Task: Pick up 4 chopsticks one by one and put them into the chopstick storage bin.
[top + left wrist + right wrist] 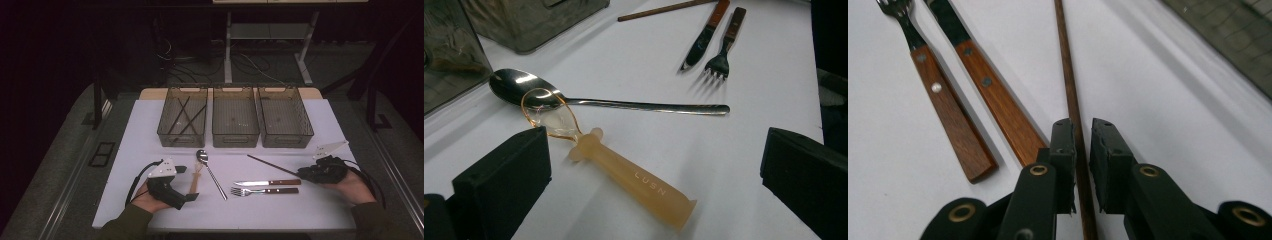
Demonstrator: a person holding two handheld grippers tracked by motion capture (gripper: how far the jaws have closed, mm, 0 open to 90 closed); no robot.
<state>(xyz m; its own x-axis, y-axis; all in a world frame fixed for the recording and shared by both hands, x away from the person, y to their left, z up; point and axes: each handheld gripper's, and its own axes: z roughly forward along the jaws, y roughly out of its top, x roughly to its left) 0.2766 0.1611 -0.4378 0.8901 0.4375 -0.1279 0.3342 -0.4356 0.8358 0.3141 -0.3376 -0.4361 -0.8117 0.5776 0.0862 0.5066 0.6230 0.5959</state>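
A brown chopstick (272,165) (1065,60) lies on the white table (150,130), and its near end runs between the jaws of my right gripper (301,174) (1083,125). Those jaws stand almost together around it, with a thin slit left on one side. An amber plastic spoon (195,180) (624,175) lies between the wide-apart jaws of my left gripper (186,183) (654,145), which is open and touches nothing. A metal spoon (210,172) (624,105) lies just beyond the amber one.
A wood-handled knife (267,182) (998,95) and fork (265,190) (948,110) lie side by side left of the chopstick. Three mesh bins stand at the back: the left bin (183,90) holds chopsticks, beside the middle bin (235,90) and right bin (284,90).
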